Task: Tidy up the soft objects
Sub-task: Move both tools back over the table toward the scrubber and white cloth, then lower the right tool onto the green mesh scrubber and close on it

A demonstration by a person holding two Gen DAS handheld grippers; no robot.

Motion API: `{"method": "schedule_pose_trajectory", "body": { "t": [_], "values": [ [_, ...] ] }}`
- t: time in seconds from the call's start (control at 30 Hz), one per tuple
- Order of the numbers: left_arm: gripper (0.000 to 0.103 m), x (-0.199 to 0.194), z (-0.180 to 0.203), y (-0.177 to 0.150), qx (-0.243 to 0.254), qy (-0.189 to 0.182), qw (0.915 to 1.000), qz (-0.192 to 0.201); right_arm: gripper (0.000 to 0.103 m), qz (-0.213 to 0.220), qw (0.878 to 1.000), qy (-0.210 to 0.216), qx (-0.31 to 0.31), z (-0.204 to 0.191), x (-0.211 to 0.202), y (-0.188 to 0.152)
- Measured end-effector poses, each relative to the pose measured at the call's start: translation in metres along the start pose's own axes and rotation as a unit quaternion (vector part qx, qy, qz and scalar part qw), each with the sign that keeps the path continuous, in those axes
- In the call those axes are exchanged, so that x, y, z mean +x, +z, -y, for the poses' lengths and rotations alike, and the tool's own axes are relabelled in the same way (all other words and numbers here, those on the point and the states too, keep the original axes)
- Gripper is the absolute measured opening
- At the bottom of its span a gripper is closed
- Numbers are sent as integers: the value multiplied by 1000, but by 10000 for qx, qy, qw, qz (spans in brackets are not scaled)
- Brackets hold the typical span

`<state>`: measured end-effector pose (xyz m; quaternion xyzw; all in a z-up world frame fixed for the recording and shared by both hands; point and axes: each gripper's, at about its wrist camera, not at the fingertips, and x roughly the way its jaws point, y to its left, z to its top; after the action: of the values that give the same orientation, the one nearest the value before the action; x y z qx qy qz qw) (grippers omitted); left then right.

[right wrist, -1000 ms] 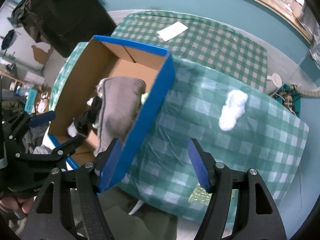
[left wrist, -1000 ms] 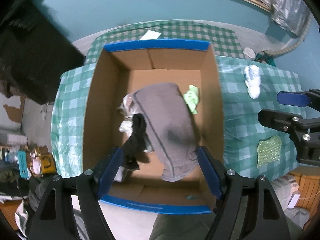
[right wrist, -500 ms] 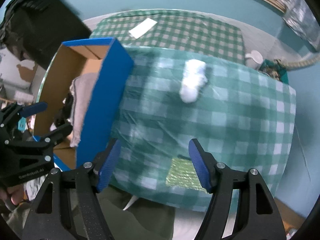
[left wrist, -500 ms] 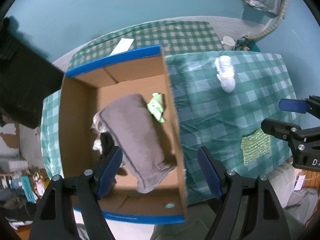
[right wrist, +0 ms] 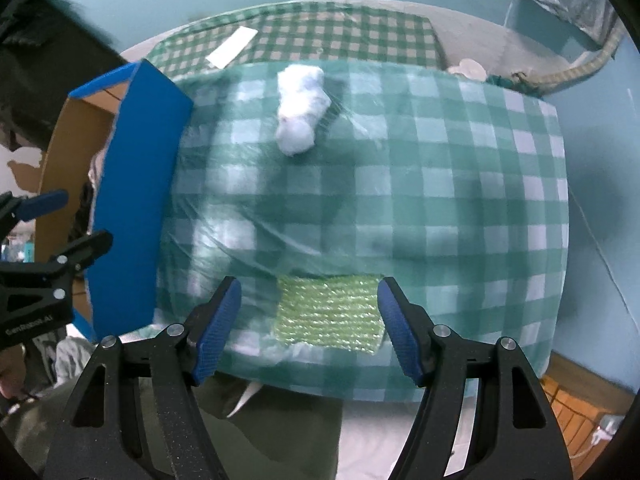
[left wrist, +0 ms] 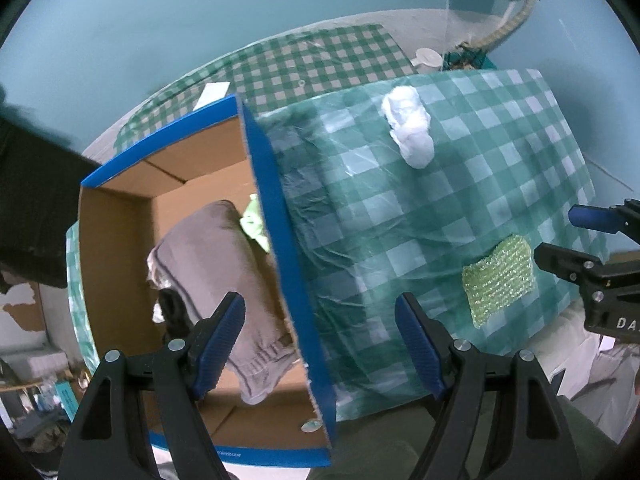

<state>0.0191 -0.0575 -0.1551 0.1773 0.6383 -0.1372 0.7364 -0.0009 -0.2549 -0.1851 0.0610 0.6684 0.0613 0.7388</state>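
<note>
A cardboard box with blue rim [left wrist: 276,216] stands on the left of the checked table and holds a grey garment [left wrist: 216,264], a light green cloth [left wrist: 254,224] and a dark item [left wrist: 172,312]. A white fluffy bundle [left wrist: 410,126] lies at the far side of the table; it also shows in the right wrist view [right wrist: 300,108]. A green sparkly cloth [right wrist: 330,314] lies at the near edge, also seen in the left wrist view [left wrist: 498,280]. My left gripper [left wrist: 320,344] is open and empty above the box's right wall. My right gripper [right wrist: 310,328] is open and empty, its fingers either side of the green cloth.
The table [right wrist: 440,200] has a green checked cover under clear plastic. A second checked table behind carries a white paper [right wrist: 232,46]. A dark bulky object [left wrist: 36,200] stands left of the box. The box's blue wall [right wrist: 136,208] stands left of my right gripper.
Both grippers have moved right. The left one went from over the box's inside to over its right wall. The right one now straddles the green cloth. Both stayed open.
</note>
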Motion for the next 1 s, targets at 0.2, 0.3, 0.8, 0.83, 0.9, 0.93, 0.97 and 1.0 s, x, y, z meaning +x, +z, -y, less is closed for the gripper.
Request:
{"method": "schedule_pose_trajectory", "body": {
  "t": [0.2, 0.3, 0.8, 0.83, 0.9, 0.93, 0.97, 1.0],
  "values": [
    [79, 16, 21, 1, 303, 92, 9995, -34, 70, -256, 9997, -17, 52, 7, 33, -16],
    [79, 26, 31, 0, 411, 71, 9991, -116, 70, -372, 9993, -39, 75, 9, 47, -22],
    [79, 64, 51, -8, 707, 230, 9969, -276, 70, -574, 9981, -186, 93, 10, 93, -28],
    [79, 65, 51, -9, 714, 224, 9968, -290, 70, -584, 9981, -190, 107, 11, 94, -28],
    [79, 67, 53, -9, 727, 242, 9966, -291, 70, -607, 9978, -218, 145, 14, 99, -29],
    [79, 67, 55, -9, 741, 253, 9965, -289, 70, -621, 9977, -235, 160, 13, 101, -28],
    [79, 67, 56, -9, 750, 249, 9964, -299, 70, -644, 9974, -270, 178, 15, 104, -29],
    [79, 68, 57, -9, 750, 244, 9964, -312, 70, -666, 9972, -296, 183, 15, 106, -30]
  ]
}}
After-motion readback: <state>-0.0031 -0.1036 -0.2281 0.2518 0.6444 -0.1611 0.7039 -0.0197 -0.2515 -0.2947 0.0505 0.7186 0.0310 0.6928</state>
